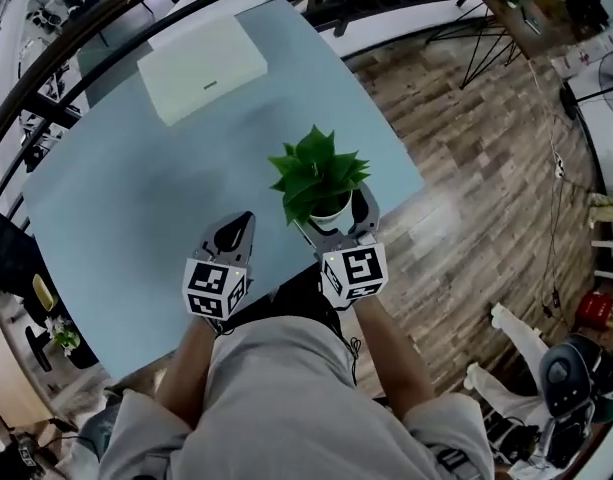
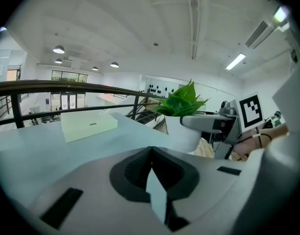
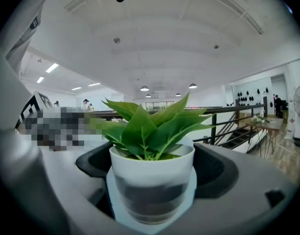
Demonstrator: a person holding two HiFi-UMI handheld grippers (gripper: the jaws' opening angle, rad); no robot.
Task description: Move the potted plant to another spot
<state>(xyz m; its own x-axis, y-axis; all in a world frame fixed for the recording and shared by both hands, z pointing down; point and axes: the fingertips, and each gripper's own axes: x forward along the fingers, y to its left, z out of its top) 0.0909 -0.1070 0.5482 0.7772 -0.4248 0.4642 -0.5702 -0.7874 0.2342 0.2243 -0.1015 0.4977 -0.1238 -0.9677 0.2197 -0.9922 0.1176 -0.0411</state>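
A small potted plant (image 1: pixel 319 178), green leaves in a white pot, stands near the right front edge of the pale blue table (image 1: pixel 136 198). My right gripper (image 1: pixel 336 216) is shut on the pot, one jaw on each side. The right gripper view shows the pot (image 3: pixel 152 177) filling the gap between the jaws of that gripper (image 3: pixel 152 199). Whether the pot rests on the table or hangs just above it cannot be told. My left gripper (image 1: pixel 241 224) sits to the left of the plant, shut and holding nothing (image 2: pixel 152 173). From the left gripper view the plant (image 2: pixel 181 102) appears at the right.
A flat white box (image 1: pixel 201 68) lies at the far side of the table, also visible as the box (image 2: pixel 88 125) in the left gripper view. A dark railing (image 1: pixel 46 58) curves behind the table. Wooden floor (image 1: pixel 486 168) lies beyond the table's right edge.
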